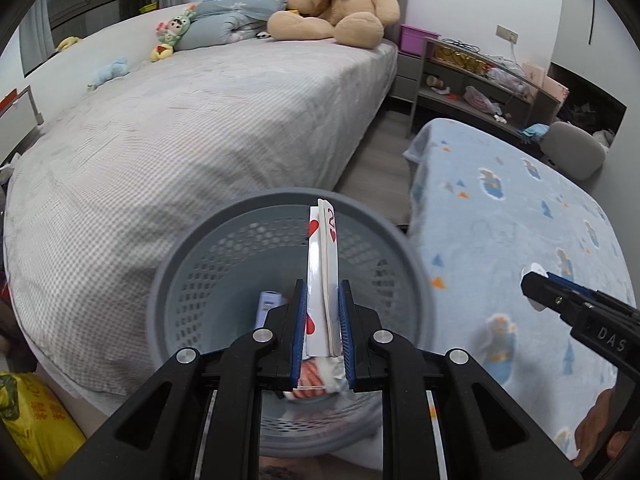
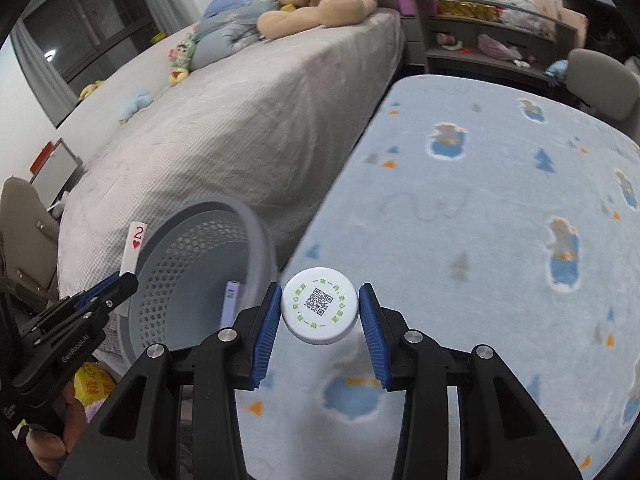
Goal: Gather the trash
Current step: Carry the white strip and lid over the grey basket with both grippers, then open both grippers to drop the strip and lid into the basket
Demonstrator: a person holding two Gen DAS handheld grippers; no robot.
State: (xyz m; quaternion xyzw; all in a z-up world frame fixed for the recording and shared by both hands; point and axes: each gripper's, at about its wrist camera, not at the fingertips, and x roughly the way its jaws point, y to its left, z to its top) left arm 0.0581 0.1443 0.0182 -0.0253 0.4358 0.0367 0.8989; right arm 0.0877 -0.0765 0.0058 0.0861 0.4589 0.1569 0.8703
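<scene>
My left gripper (image 1: pixel 323 294) is shut on playing cards (image 1: pixel 322 248), a two of hearts showing, held above the grey mesh waste basket (image 1: pixel 192 264). A small white-purple box (image 1: pixel 268 306) lies inside the basket. My right gripper (image 2: pixel 320 300) is shut on a white round lid (image 2: pixel 319 305) with a QR code, held over the blue blanket edge, just right of the basket (image 2: pixel 192 256). The left gripper (image 2: pixel 120 280) with the card (image 2: pixel 135 247) shows in the right wrist view; the right gripper (image 1: pixel 532 286) shows in the left wrist view.
A grey bed (image 1: pixel 192 128) with a big teddy bear (image 1: pixel 340 0) and small plush toys stands behind the basket. A table under a blue patterned blanket (image 2: pixel 500 220) is on the right. A cluttered grey shelf (image 1: pixel 480 80), a chair (image 1: pixel 572 148) and a yellow bag (image 1: pixel 32 416) are around.
</scene>
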